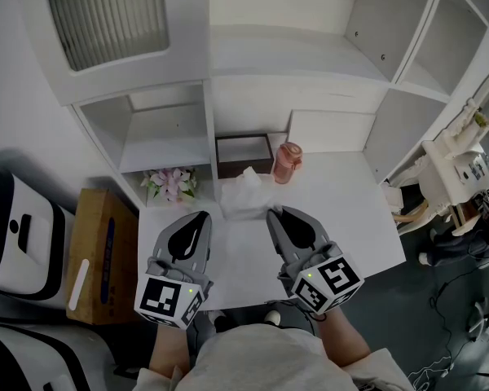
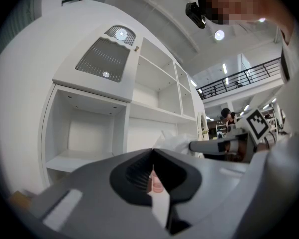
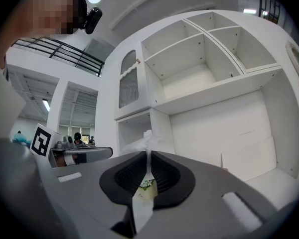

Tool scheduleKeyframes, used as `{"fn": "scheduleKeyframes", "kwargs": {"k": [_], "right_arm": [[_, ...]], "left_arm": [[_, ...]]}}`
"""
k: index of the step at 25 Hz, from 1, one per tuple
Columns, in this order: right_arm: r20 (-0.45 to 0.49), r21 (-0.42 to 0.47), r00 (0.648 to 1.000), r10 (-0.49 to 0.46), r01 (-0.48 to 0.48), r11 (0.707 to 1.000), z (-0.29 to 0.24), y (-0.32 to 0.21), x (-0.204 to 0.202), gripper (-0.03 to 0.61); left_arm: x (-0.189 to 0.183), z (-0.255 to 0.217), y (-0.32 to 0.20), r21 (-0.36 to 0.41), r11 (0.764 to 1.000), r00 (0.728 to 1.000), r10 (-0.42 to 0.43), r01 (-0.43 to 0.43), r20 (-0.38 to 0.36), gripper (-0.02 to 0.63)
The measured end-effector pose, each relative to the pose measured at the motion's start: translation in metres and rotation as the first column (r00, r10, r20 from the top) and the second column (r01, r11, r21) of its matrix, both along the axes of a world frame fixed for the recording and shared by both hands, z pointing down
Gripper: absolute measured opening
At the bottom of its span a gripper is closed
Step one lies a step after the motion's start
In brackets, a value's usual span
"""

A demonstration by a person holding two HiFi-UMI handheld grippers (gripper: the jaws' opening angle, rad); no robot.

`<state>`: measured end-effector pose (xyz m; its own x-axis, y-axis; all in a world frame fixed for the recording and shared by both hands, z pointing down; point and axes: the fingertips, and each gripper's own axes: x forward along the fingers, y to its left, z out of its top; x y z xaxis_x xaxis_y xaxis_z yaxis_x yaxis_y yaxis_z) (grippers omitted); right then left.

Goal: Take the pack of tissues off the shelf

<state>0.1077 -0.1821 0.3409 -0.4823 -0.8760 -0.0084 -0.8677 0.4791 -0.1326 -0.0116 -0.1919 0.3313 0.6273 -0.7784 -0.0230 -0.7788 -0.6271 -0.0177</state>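
Observation:
The white pack of tissues (image 1: 246, 192) lies on the white desk (image 1: 342, 210) in front of the shelf unit, a tissue sticking up from its top. My left gripper (image 1: 202, 216) and right gripper (image 1: 273, 213) hover side by side just short of it, over the desk's front part. Both are shut with nothing between the jaws. In the left gripper view the shut tips (image 2: 153, 151) point at the shelves, with the tissues (image 2: 177, 141) just beyond to the right. In the right gripper view the tissues (image 3: 144, 142) rise right behind the shut tips (image 3: 148, 153).
A dark brown open box (image 1: 244, 155) and a pink bottle (image 1: 286, 163) stand behind the tissues. Pink flowers (image 1: 170, 182) sit in the low left shelf bay. A cardboard box (image 1: 102, 255) and a white machine (image 1: 16, 226) stand on the floor at left.

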Motion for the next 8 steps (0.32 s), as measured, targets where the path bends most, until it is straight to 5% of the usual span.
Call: {"fn": "scheduleKeyframes", "kwargs": {"k": [8], "right_arm": [[-0.003,0.004,1.000,-0.003,0.003,1.000,-0.0022,0.0030,-0.0052,0.030]], "left_arm": [[-0.0042,-0.0012,0.0044,0.003,1.000,1.000,-0.003,0.003,0.003,0.002]]}}
